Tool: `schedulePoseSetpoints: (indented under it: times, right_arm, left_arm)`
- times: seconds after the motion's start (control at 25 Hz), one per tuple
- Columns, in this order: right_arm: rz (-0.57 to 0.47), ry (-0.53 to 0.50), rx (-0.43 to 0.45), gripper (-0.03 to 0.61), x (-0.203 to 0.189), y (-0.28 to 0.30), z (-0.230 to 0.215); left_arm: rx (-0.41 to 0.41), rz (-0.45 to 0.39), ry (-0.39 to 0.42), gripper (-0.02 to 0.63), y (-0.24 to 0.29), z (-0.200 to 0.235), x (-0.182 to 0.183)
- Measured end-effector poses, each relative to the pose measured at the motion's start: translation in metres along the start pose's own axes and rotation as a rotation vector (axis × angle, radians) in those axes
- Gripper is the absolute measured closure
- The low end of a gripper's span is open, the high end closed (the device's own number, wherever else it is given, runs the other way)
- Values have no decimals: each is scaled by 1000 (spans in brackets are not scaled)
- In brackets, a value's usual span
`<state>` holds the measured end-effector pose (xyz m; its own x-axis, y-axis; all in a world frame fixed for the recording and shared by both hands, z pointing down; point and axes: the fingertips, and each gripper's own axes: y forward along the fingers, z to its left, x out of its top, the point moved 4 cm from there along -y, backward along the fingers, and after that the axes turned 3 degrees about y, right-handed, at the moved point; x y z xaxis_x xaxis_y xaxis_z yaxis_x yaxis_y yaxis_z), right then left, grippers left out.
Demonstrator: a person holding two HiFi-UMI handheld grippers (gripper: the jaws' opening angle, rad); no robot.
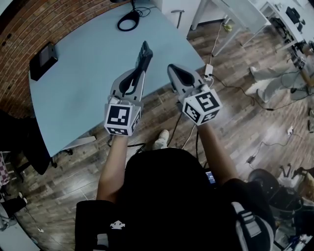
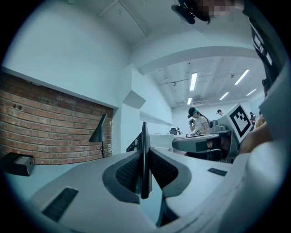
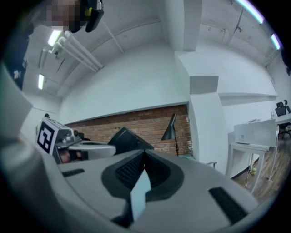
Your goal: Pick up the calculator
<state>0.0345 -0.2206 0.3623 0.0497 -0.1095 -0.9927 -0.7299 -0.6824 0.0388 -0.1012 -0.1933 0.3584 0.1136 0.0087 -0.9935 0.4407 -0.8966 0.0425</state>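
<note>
The calculator (image 1: 145, 53) is a thin dark slab that stands edge-on above the light blue table (image 1: 83, 78). My left gripper (image 1: 139, 71) is shut on its lower end. In the left gripper view the calculator (image 2: 144, 154) is a narrow black strip pinched between the two ribbed pads. My right gripper (image 1: 173, 69) hovers just to the right of it at about the same height, shut with nothing between its jaws. The right gripper view shows its tips meeting (image 3: 144, 154), with the calculator (image 3: 129, 138) tilted off to the left in the other gripper.
A black box (image 1: 43, 60) lies near the table's left edge by the brick wall. A lamp's ringed base (image 1: 128, 22) sits at the far end of the table, and its dark shade (image 2: 99, 129) stands above it. Cables and a power strip (image 1: 208, 71) lie on the wooden floor on the right. White desks (image 1: 235, 14) stand beyond.
</note>
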Motion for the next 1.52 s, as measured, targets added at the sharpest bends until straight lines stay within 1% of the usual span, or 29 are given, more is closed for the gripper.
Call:
schedulePoseSetpoints:
  times: [0.36,0.64,0.8,1.04,1.44,1.52]
  right_arm:
    - [-5,-20,-12,574,3,-3,46]
    - [-3,-25,-28,574,3,-9,84]
    - [-4,-27,-39,574,3,-13,104]
    - [-13,-22,-50,574,-2,-29,134]
    - [-33,-34,-68,574,-1,-44,169]
    - [-35,-38,-70,574,0,-46,175]
  left_arm:
    - [-17,-10,6,557,-41,9,3]
    - [-22,-23,-23,557,-77,18,7]
    - [-29,-34,0,557,-99,19,14]
    - [-41,-41,-7,557,-128,14,13]
    - [-55,-53,-3,557,-164,11,12]
    - [-54,-51,28,557,-170,10,12]
